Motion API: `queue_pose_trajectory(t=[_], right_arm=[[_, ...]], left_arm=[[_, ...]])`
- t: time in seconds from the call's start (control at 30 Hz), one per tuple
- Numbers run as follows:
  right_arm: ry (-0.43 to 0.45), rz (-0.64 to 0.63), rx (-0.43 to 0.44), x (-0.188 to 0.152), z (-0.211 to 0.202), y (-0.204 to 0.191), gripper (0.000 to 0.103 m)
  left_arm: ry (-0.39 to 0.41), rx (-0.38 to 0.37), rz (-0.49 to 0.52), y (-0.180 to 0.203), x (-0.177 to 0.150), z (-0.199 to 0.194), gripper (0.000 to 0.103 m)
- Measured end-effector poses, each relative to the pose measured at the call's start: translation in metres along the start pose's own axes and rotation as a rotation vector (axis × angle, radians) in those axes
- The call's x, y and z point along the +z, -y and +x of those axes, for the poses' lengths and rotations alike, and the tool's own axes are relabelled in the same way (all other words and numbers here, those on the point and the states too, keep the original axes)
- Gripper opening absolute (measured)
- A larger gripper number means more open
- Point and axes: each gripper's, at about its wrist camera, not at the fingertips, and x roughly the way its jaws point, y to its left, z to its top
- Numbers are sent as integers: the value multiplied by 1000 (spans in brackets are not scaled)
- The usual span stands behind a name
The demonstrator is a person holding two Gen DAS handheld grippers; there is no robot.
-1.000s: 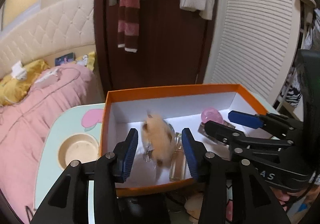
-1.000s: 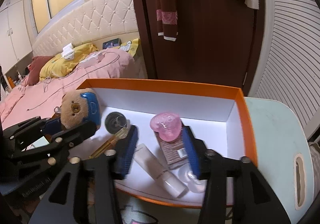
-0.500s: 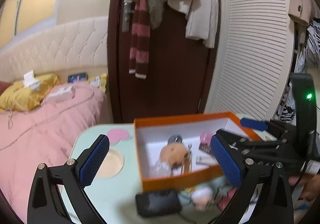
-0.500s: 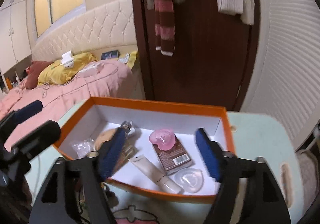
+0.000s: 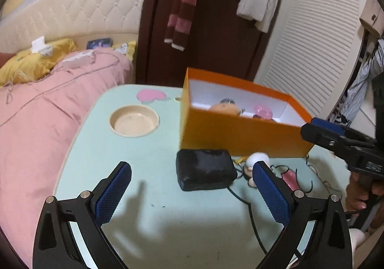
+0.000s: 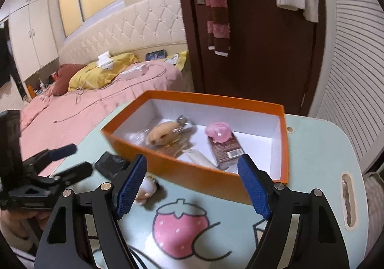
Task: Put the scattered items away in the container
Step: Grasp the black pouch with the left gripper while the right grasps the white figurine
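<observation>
The left gripper (image 5: 192, 187) hangs above the pale mint-green tabletop (image 5: 148, 154) with its blue-padded jaws spread wide and nothing between them. Just ahead of it lies a flat black pouch (image 5: 205, 169), resting on the table right beside the near wall of the orange cardboard box with a white lining (image 5: 240, 134). To the pouch's right, close against the box, sits a small white-and-tan plush keychain (image 5: 254, 161), with a tangle of thin dark cord and a pink piece (image 5: 289, 179) near it (the fine detail there is blurred).

The right gripper (image 6: 192, 185) is likewise parted wide and empty, held low over the table's printed pink strawberry (image 6: 180, 228), in front of the box's near side. From its camera the box interior shows a tan plush toy (image 6: 160, 136), a pink heart-shaped soap-like piece (image 6: 218, 131) lying on a brown carton with a barcode (image 6: 226, 149), a cream tube (image 6: 196, 157) and some clear wrapping (image 6: 136, 137) in the left end. A round beige recess (image 5: 134, 120) is set into the tabletop, well apart from the box, and a pink bedspread (image 5: 36, 110) borders the table on that side.
</observation>
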Motion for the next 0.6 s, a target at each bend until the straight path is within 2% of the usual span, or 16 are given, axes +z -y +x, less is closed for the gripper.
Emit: queue_pose_trajectory(t=[0.1,0.27,0.33,0.6], right_arm=[[0,-37,16,-3,-3,-14,78],[-7,-124,-10,-10,-2,-39,78],[-10,-146,-14,-12,-1,-45,78],[-20,-171,-21,-14,2,-47,78]], left_arm=[[-33,1,29,4,2,11,99],[-109,-13,46,9,4,29,80],[-144,-30,30,8,5,36,80],[-156,-37,27,10,5,39,77]])
